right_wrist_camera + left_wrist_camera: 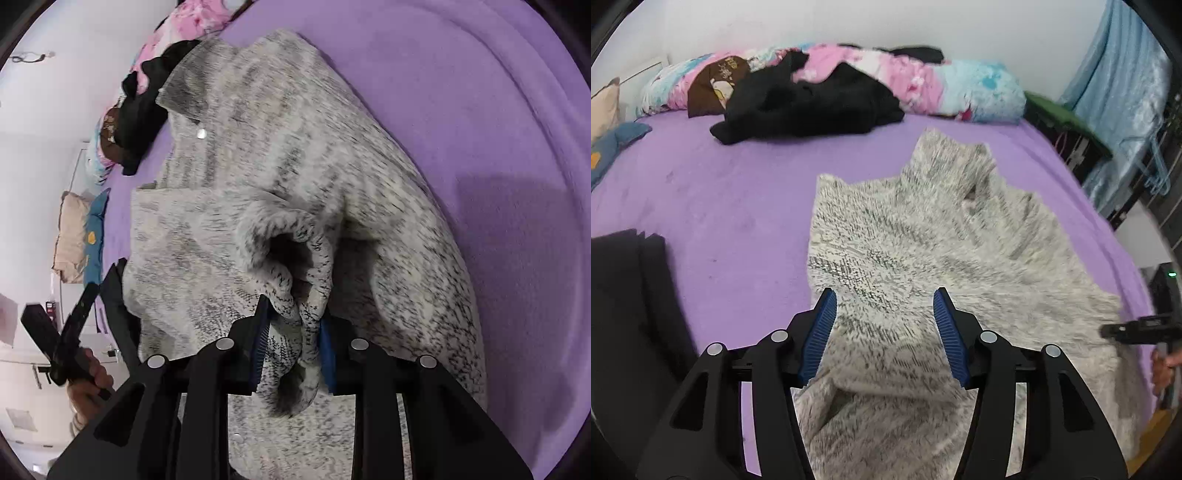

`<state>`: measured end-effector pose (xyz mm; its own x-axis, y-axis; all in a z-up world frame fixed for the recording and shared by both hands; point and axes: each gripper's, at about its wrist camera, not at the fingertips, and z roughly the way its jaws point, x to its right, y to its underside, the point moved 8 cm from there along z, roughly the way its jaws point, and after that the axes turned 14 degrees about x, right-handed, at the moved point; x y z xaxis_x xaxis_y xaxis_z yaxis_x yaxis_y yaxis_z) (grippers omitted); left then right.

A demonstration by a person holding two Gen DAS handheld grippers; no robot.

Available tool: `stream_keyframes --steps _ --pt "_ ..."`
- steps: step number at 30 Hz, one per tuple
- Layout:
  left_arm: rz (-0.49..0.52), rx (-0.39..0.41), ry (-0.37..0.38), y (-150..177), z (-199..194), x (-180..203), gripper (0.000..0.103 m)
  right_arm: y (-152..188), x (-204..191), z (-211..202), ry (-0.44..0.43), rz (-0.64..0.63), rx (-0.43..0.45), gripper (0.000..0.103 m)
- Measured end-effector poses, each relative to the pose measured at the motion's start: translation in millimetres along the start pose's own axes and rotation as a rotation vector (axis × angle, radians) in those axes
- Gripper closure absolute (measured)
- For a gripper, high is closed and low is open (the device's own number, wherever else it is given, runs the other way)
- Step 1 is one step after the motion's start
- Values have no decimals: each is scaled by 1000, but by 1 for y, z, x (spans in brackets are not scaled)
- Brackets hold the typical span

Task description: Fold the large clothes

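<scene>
A large grey-and-white knit sweater (923, 240) lies spread on the purple bed (720, 192). My left gripper (884, 299) is open, its blue pads on either side of a raised ridge of the sweater near its near edge. My right gripper (293, 314) is shut on a bunched fold of the sweater (258, 166), which looks like a sleeve cuff, and holds it lifted a little. The right gripper also shows at the right edge of the left wrist view (1126, 330). The left gripper shows at the lower left of the right wrist view (70, 332).
A black garment (812, 107) lies at the far side of the bed against a pink and blue quilt (923, 81). A dark folded stack (628, 295) sits at the near left. Pillows (605, 122) lie at the far left. A blue curtain (1119, 92) hangs on the right.
</scene>
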<state>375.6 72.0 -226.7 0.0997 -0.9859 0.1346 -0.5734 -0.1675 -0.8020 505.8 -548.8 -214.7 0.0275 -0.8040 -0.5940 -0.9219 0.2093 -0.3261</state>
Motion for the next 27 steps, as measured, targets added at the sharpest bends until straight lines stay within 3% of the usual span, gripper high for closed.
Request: stream_keyframes --steps 2,5,7,10,11,14,17,20,23,27 --pt "32 -30 -15 8 13 3 50 0 4 0 44 -31 4 75" --pt "67 -91 -16 29 31 6 49 -2 7 -4 114 -69 25 61" --pt "100 -115 -18 45 37 7 47 -1 5 -19 144 -66 38 57" --pt "144 -141 -14 63 41 10 46 -11 -5 -47 192 -113 124 47" --pt "172 -136 -18 68 41 11 46 -16 -12 -53 185 -123 152 41" --pt "217 -136 -26 74 42 13 45 -28 -54 -68 42 -114 217 40" --pt "156 -150 0 69 39 13 45 -31 -89 -64 -85 -130 241 30" --pt "44 -111 65 49 24 15 42 -25 -101 -43 -67 -170 228 29" --pt "41 -92 85 37 25 20 36 -20 -97 -18 -122 -110 190 29" --pt "50 -166 94 53 45 22 35 -12 -61 8 -54 -50 177 29"
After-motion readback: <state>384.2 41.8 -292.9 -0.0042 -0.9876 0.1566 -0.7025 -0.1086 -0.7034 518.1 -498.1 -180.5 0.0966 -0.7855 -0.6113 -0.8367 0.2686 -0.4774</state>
